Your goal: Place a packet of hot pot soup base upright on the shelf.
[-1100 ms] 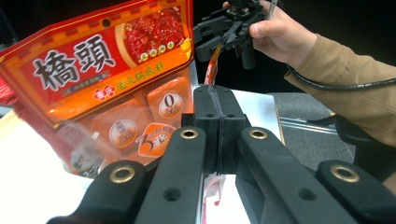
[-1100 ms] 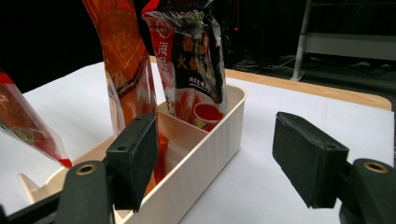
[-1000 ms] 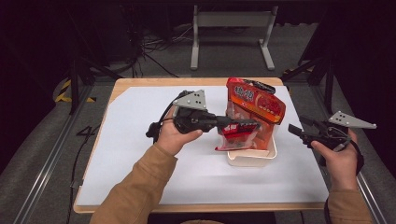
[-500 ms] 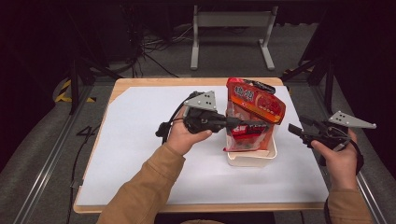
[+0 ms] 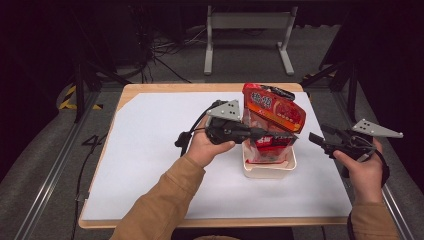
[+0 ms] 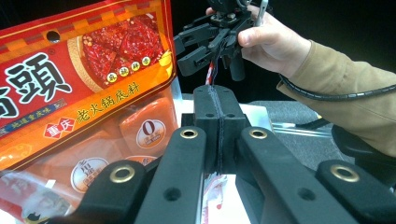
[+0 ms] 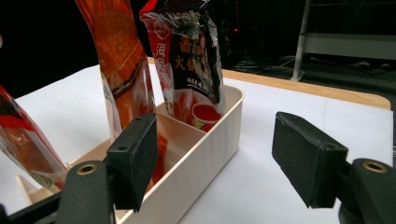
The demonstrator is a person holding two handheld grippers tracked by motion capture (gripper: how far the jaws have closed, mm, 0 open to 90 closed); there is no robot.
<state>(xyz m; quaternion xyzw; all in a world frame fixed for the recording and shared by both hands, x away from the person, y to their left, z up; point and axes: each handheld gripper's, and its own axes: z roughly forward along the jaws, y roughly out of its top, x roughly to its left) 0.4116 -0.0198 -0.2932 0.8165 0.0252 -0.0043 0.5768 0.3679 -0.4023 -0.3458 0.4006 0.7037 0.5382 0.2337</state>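
Upright packets (image 5: 272, 112) crowd the cream bin (image 5: 270, 170); approach from the right is unobstructed, and white table (image 5: 150, 150) left is open.

Dark lab: white-topped wooden table (image 5: 150, 150), floor cables (image 5: 165, 50), metal stand (image 5: 247, 22).

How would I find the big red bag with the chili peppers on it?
Look at the white mat on the table, then find the cream box near its right side. Several packets stand in it; yours is the big red packet, tallest, leaning over the others, with bright orange edging and pictures of red chilies.
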